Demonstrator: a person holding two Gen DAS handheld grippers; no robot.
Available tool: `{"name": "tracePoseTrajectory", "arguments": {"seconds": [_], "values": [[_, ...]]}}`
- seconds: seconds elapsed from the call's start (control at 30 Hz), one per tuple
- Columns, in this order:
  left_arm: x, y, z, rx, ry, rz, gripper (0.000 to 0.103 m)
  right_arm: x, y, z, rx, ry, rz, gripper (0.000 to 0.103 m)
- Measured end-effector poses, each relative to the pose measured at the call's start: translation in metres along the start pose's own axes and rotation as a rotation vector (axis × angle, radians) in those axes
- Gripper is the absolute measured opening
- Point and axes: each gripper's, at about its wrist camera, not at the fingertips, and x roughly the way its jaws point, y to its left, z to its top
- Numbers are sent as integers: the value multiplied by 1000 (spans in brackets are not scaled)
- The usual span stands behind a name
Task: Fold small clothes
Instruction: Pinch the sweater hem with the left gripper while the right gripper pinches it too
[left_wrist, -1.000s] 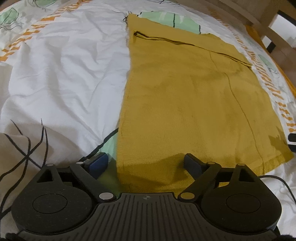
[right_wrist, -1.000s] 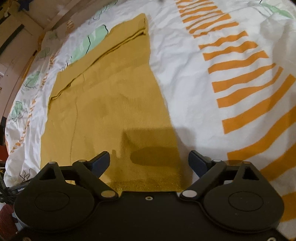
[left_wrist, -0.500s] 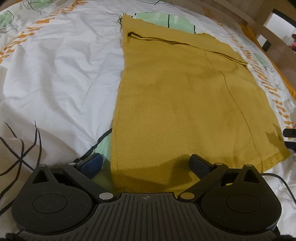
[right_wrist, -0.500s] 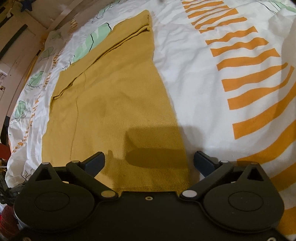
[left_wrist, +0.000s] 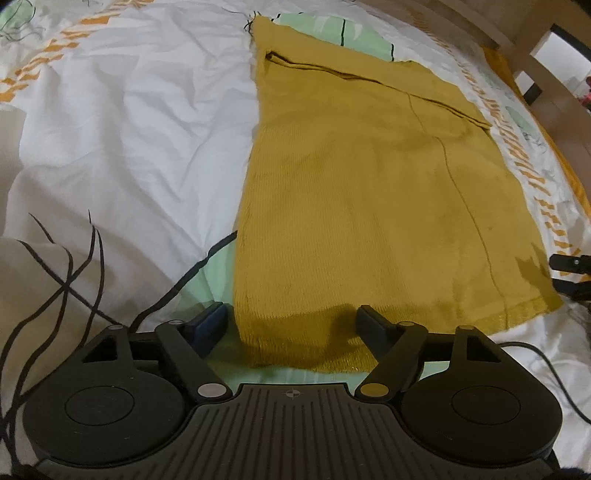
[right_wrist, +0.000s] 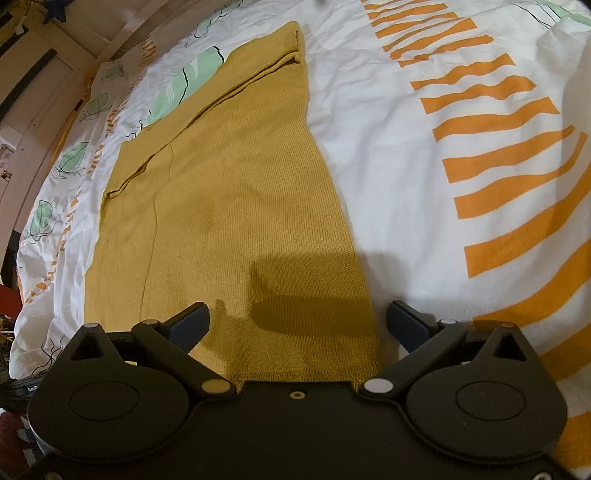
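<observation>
A mustard-yellow knit garment (left_wrist: 369, 192) lies flat on the bedsheet (left_wrist: 129, 129), with a folded band along its far end. My left gripper (left_wrist: 291, 321) hovers over the near left corner of the garment. That corner's hem lies between the jaws, which are closing, and the pads (left_wrist: 212, 319) do not press on it. My right gripper (right_wrist: 299, 321) stands wide open over the near right corner of the garment (right_wrist: 240, 221), and its pads (right_wrist: 406, 321) are clear of the cloth. In the left wrist view the right gripper (left_wrist: 570, 275) shows at the right edge.
The white bedsheet (right_wrist: 424, 166) has orange stripes, green leaves and black lines and is slightly wrinkled. A wooden frame (left_wrist: 535, 44) runs along the far right of the bed. A black cable (left_wrist: 535, 354) lies near the garment's right corner.
The left gripper's fingers have drawn closer together around the garment's near left corner. The right gripper's fingers spread a little wider early on and now hold still.
</observation>
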Motion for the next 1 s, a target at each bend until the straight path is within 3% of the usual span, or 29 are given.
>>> {"name": "tracePoseTrajectory", "arguments": {"seconds": [0.17, 0.47, 0.67, 0.77, 1.0], "values": [[5, 0, 2, -9, 0, 21, 68, 0, 0, 0, 3, -1, 3, 103], [-2, 12, -1, -93, -68, 8, 34, -3, -6, 2, 48, -8, 37, 103], [-5, 18, -1, -144, -101, -45, 21, -10, -8, 2, 70, -22, 2, 80], [-7, 16, -1, -134, -106, -44, 20, -13, -7, 3, 68, -4, -8, 63], [-2, 17, 2, -133, -74, -53, 22, -16, -4, 3, 66, 70, 23, 49]]}}
